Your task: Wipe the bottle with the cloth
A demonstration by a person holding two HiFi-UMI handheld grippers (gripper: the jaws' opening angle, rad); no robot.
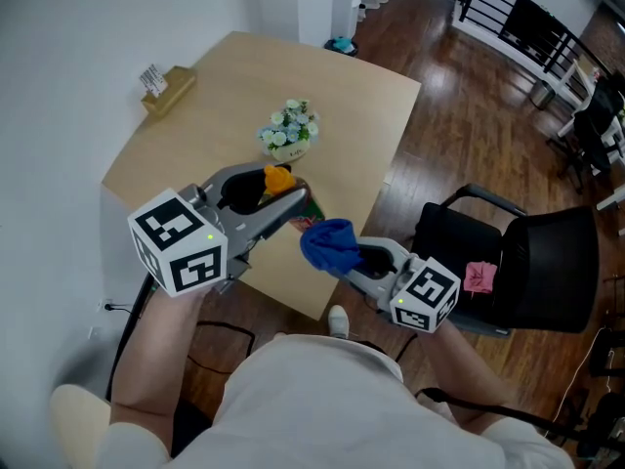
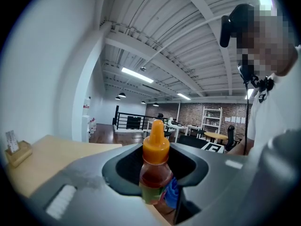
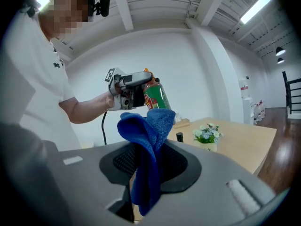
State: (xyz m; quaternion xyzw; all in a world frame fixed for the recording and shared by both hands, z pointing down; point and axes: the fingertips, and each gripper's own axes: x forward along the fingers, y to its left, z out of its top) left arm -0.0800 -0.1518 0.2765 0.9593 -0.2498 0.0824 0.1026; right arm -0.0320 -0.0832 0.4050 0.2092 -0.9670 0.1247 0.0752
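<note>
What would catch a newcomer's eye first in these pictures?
A clear bottle with an orange cap, clamped in the left gripper over the light wooden table, and a bright blue cloth bunched in the right gripper close beside it. Farther back on the table stands a small pot of pale flowers.

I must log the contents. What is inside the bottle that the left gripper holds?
Reddish-brown liquid shows in the bottle below its orange cap. Lower down, the green label and the jaws cover it.
</note>
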